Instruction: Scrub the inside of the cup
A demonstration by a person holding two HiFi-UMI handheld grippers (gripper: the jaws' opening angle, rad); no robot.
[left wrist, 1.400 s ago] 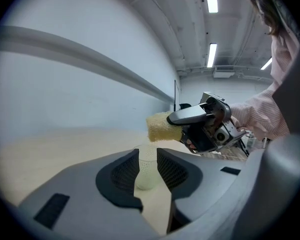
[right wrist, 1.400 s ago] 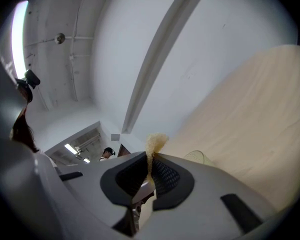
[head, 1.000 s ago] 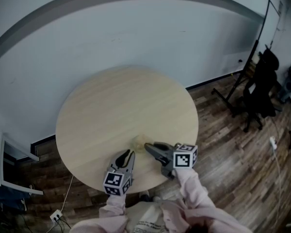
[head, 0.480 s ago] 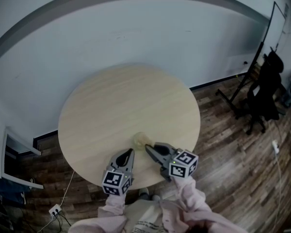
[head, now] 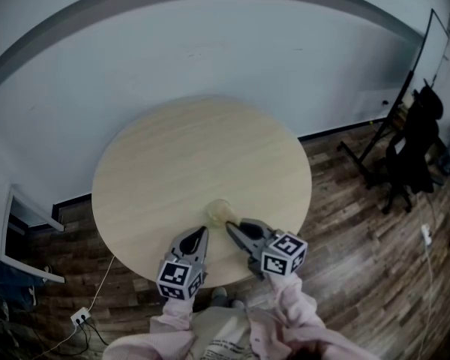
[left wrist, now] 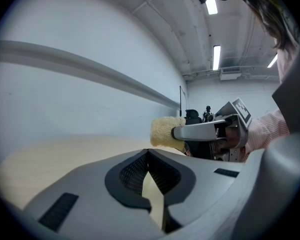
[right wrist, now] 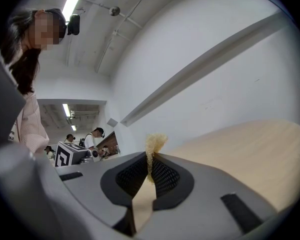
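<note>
Now logging big to small. Noting pale wall [head: 210, 43] with a grey band curving across it, and plank floor [head: 352, 231] below. Seeing round wooden table [head: 180, 156] filling the middle of head view. Marking dark chair [head: 409, 137] off at the right, well apart from table. Watching pink sleeves [head: 296, 306] coming up from the bottom edge, each carrying a gripper over the near rim of table.

Recording left gripper [head: 201, 236] pointing away across table, tipping slightly nose-down. Catching its jaws just finishing closing, now pressing pad to pad and gripping nothing, with only table top showing through the slot behind them.

Recording right gripper [head: 228, 226] just beside it, angling leftward so its tips are sitting ahead of the left tips. Finding its jaws clamping tight on yellow sponge [head: 218, 211], with the fluffy end sticking out past the tips.

Placing sponge low over table near the front edge, just ahead and right of left gripper. Not managing to tell whether it is touching table.

Looking for cup: not managing to tell it apart from the pale round patch at sponge in head view, and not picking it out in either gripper view.
</note>
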